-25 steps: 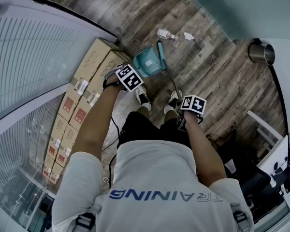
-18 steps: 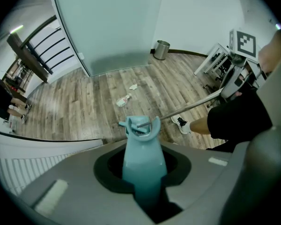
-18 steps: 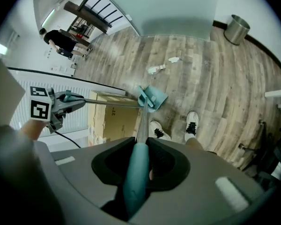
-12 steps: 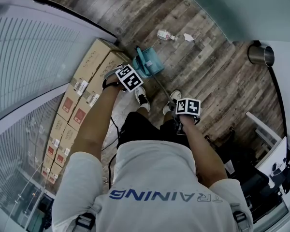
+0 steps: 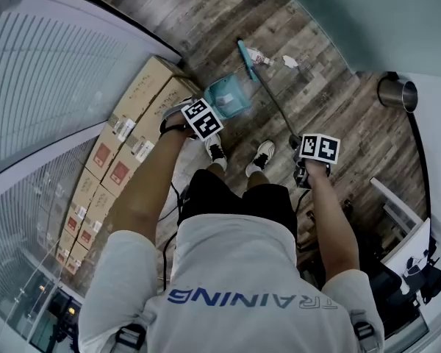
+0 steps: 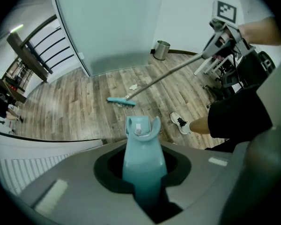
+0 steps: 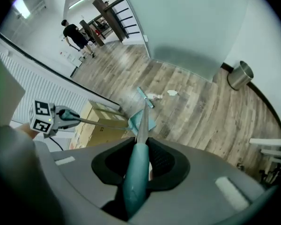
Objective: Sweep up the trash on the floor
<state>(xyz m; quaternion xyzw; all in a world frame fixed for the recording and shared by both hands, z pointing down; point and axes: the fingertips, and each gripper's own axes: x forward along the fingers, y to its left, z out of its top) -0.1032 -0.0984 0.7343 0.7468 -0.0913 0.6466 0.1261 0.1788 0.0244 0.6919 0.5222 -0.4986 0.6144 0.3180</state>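
Observation:
My left gripper [image 5: 201, 119] points straight down and is shut on the teal handle [image 6: 141, 153] of the upright dustpan [image 5: 228, 97], which stands on the wood floor in front of the person's shoes. My right gripper [image 5: 317, 150] is shut on the teal grip of the broom [image 7: 136, 182]. Its long handle slants out to the broom head [image 5: 246, 59]. That head [image 6: 121, 101] lies beyond the dustpan, right next to a small clear piece of trash [image 5: 259, 56]. A crumpled white paper [image 5: 289, 62] lies a little to the right of it.
Cardboard boxes [image 5: 136, 112] line the white slatted wall on the left, close behind the dustpan. A steel bin [image 5: 397, 92] stands by the far-right wall. White furniture legs [image 5: 397, 197] are at the right. A person [image 7: 77, 35] walks far off.
My right gripper has swung to the right and lifted a little, which carried the broom head from beside the dustpan out to the trash. The left gripper and the dustpan have stayed put.

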